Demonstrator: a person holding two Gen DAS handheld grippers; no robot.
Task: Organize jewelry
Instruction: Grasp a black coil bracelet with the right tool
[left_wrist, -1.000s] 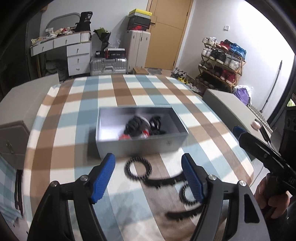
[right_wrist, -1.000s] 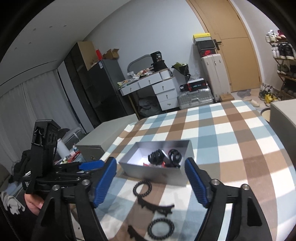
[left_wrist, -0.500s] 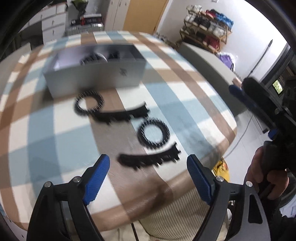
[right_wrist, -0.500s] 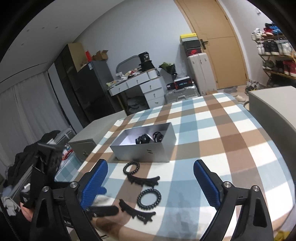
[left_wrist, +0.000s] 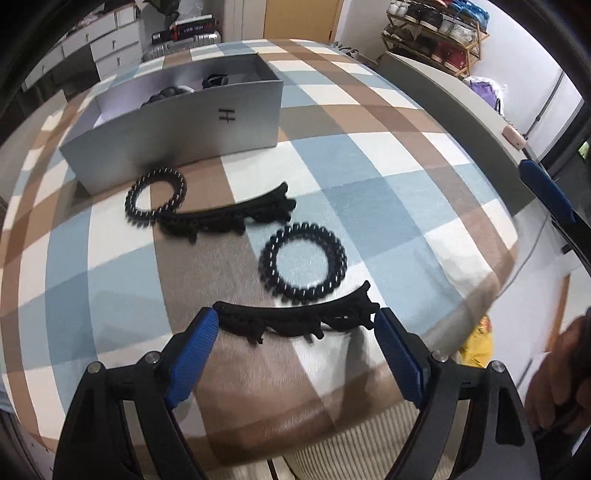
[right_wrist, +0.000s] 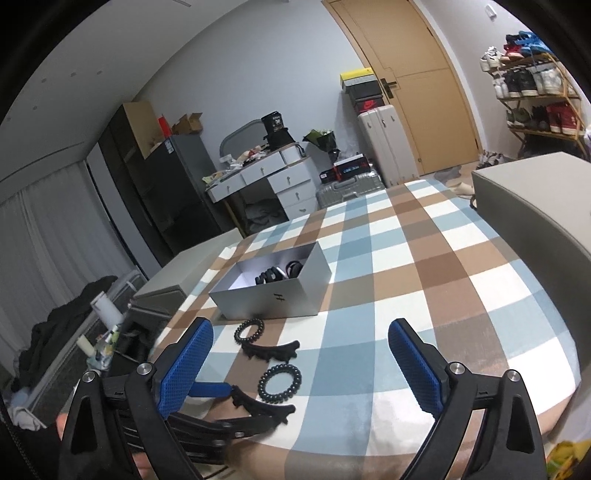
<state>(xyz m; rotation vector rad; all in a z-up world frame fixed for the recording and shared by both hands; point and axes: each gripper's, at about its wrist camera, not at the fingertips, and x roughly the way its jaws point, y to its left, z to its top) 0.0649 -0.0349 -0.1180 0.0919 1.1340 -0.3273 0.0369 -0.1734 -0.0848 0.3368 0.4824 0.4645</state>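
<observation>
A grey open box (left_wrist: 177, 122) with dark hair accessories inside stands on the checked tablecloth; it also shows in the right wrist view (right_wrist: 273, 291). In front of it lie a black spiral hair tie (left_wrist: 155, 197), a black toothed hair clip (left_wrist: 229, 218), a second spiral tie (left_wrist: 303, 266) and a second clip (left_wrist: 295, 317). My left gripper (left_wrist: 295, 350) is open, its blue fingertips at either end of the near clip, low over the cloth. My right gripper (right_wrist: 299, 369) is open and empty, higher up, at the table's near edge.
The table's rounded edge (left_wrist: 332, 424) is just below the left gripper. Grey cabinets (right_wrist: 535, 206) flank the table on both sides. A desk with drawers (right_wrist: 273, 181), suitcases, a door and a shoe rack (right_wrist: 532, 81) stand farther back.
My left gripper has dropped and moved towards the table's near edge, from over the box to straddling the near clip. My right gripper has risen and pulled back a little.
</observation>
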